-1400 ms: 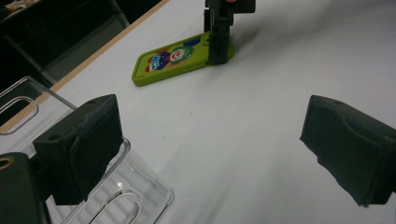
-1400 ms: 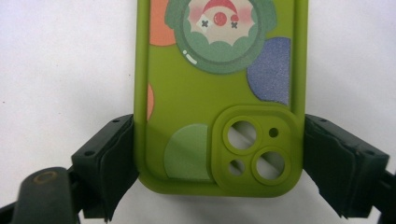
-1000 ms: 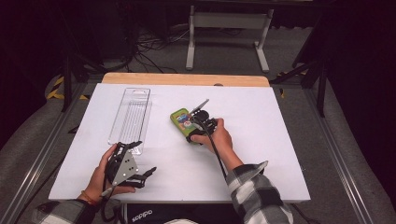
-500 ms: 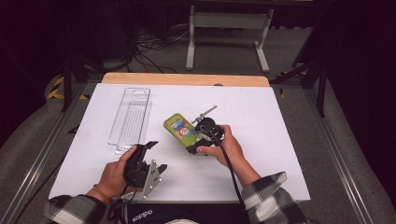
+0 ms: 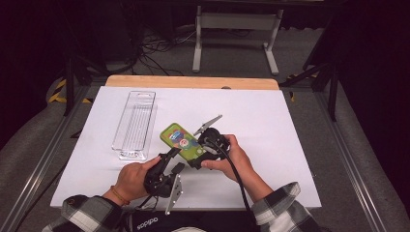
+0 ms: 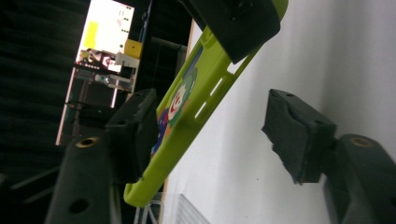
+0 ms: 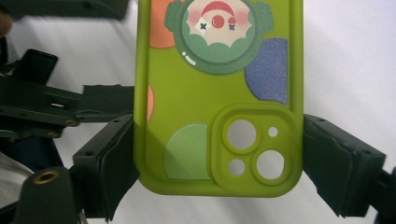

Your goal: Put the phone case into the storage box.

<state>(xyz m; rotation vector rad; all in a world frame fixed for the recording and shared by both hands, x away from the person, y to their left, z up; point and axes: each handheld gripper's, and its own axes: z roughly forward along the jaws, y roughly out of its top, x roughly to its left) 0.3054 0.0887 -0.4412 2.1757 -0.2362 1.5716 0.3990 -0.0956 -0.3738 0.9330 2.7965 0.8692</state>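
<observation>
Phone case [image 7: 215,116] clamped in right claw [image 7: 217,158], left claw [image 6: 210,135] spread beside it

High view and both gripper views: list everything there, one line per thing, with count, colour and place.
phone case: 1, lime green with a cartoon print, mid-table, held in the right gripper's jaws
clear tray: 1, transparent, left part of the table
table: 1, white top with a wooden far edge
metal stand: 1, pale grey, on the floor beyond the table
left gripper: 1, black, jaws open around the case's near end
right gripper: 1, black, jaws shut on the case's sides
hands: 2, plaid sleeves, near edge
</observation>
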